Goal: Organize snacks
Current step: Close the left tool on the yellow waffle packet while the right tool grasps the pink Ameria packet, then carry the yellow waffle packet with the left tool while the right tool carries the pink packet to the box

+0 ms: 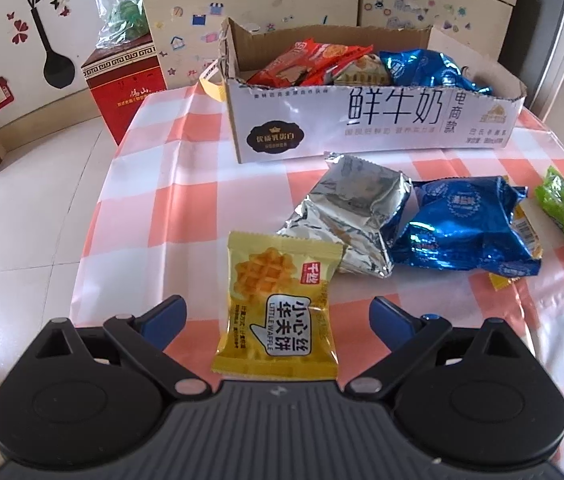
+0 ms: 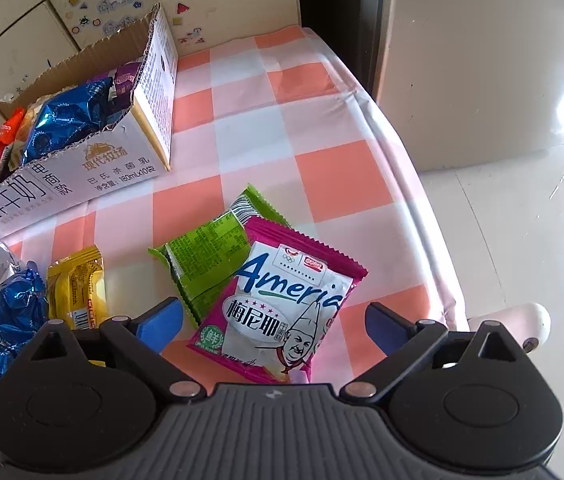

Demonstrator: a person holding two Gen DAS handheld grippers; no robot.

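A table under a pink-and-white checked cloth (image 1: 154, 184) carries an open milk carton box (image 1: 361, 120) at its far side, already packed with red, blue and purple snack bags. In front of the box lie loose packets: a silver foil bag (image 1: 353, 208) touching a blue foil bag (image 1: 465, 224), then a green packet (image 2: 210, 256) partly under a magenta-edged bread packet (image 2: 282, 304), and a yellow waffle packet (image 1: 278, 304). The left gripper (image 1: 278, 316) hangs spread wide, the waffle packet between its blue pads, untouched. The right gripper (image 2: 274, 322) is likewise released, straddling the bread packet without contact.
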